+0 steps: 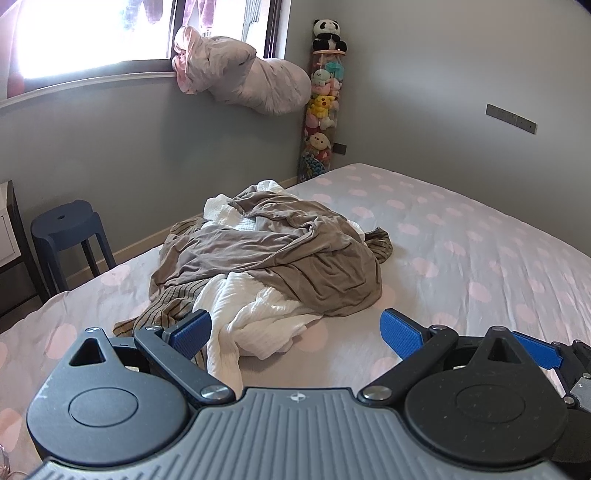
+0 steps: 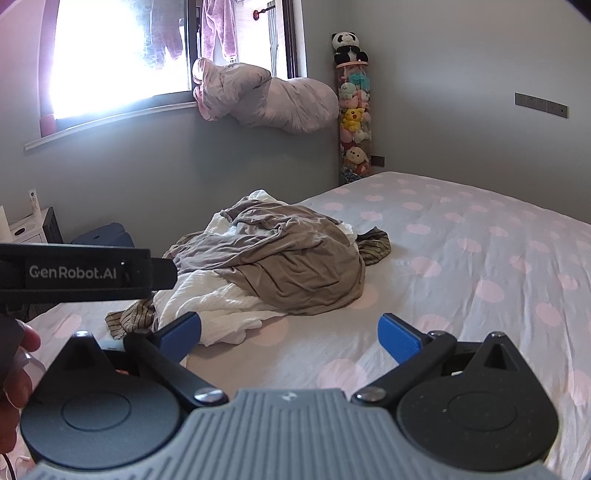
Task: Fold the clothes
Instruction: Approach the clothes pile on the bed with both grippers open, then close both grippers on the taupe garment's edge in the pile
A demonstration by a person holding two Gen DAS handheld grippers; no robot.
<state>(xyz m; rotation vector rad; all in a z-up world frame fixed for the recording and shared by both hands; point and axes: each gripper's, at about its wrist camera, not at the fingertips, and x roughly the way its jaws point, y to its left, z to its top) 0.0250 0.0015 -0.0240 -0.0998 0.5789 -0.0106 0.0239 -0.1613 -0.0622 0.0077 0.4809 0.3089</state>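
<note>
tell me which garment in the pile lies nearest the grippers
The white garment: its crinkled fabric spills out at the pile's front edge, while the taupe one lies on top, behind it.

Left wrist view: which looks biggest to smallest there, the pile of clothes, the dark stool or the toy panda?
1. Pile of clothes, on the bed, by far the largest.
2. Dark stool, on the floor beside the bed.
3. Toy panda, smallest, though it sits farthest from the camera, so its true size is unsure.
</note>
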